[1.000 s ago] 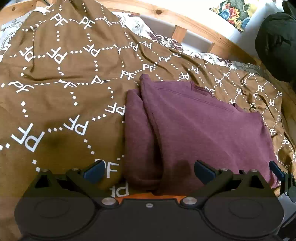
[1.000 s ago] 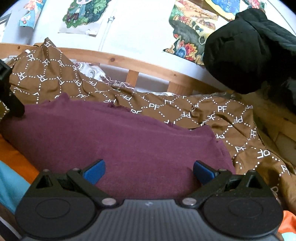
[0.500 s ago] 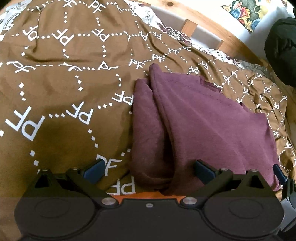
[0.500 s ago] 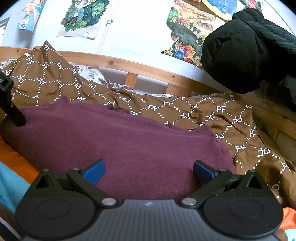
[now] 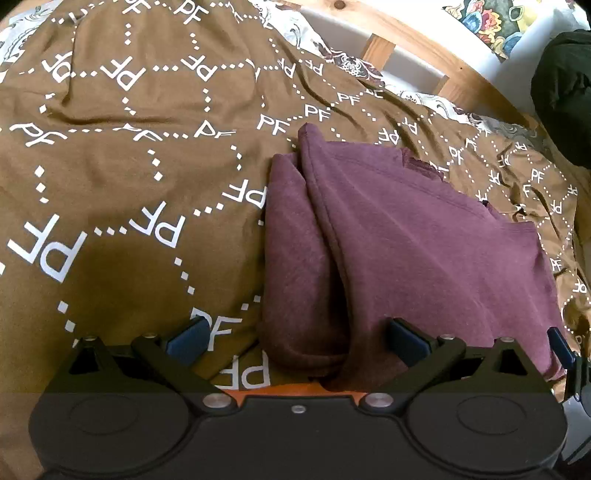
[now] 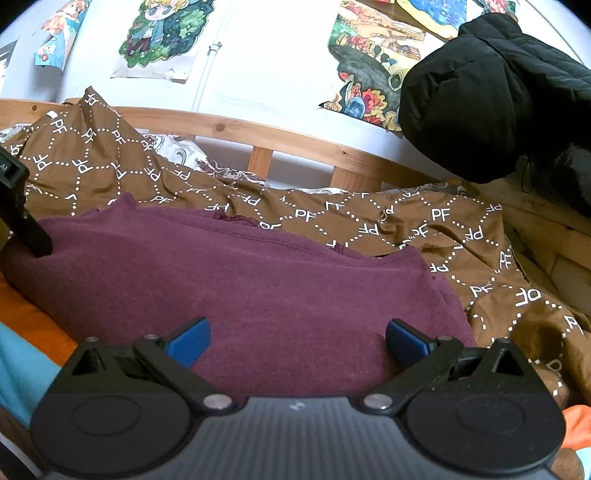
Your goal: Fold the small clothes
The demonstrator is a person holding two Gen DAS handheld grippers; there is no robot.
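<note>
A maroon shirt [image 5: 406, 251] lies folded on a brown bedcover [image 5: 122, 184], with a sleeve folded in along its left side. My left gripper [image 5: 295, 343] is open and empty, low over the shirt's near left corner. My right gripper [image 6: 297, 341] is open and empty over the shirt's near edge [image 6: 258, 295]. The left gripper's black finger [image 6: 22, 218] shows at the left of the right wrist view, at the shirt's left end. A blue tip of the right gripper [image 5: 559, 345] shows at the right edge of the left wrist view.
A wooden bed rail [image 6: 258, 136] runs behind the bedcover [image 6: 443, 229]. A black jacket [image 6: 491, 92] hangs at the back right. Posters [image 6: 162, 33] hang on the white wall. Orange cloth [image 6: 33, 328] and light blue cloth [image 6: 18, 373] lie under the shirt's near left edge.
My left gripper has moved forward and lower over the shirt's left corner, so the shirt looks bigger. The right wrist view has tilted up slightly. Both grippers stay open.
</note>
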